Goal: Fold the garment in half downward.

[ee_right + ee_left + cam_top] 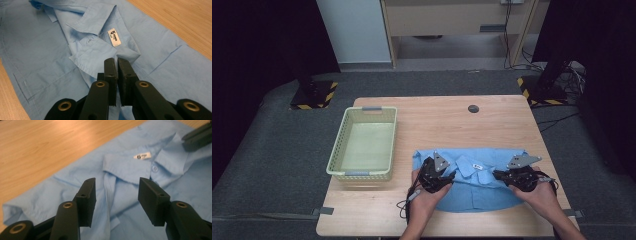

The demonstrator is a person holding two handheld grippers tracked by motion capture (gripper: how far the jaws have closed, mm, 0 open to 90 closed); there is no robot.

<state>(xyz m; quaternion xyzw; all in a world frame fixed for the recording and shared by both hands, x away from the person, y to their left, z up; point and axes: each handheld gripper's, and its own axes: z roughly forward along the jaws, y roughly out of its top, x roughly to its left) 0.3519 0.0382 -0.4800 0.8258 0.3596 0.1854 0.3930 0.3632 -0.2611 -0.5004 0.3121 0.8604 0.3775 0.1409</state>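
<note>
Wooden table (pixel 437 120) on grey carpet (pixel 277 155); blue shirt (pixel 477 192) near front edge (basket (pixel 363 145) left); left gripper (pixel 117 192) released, right gripper (pixel 117 70) clenched

Basket (pixel 364 145) left (tabletop (pixel 492 120) beyond bare)

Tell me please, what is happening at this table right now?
A person works on a light blue collared shirt lying on the wooden table, with a gripper in each hand. The left gripper hovers open over the shirt front, near the collar. The right gripper has its jaws nearly together by the collar; whether they pinch cloth is unclear. A pale green plastic basket stands at the left.
</note>
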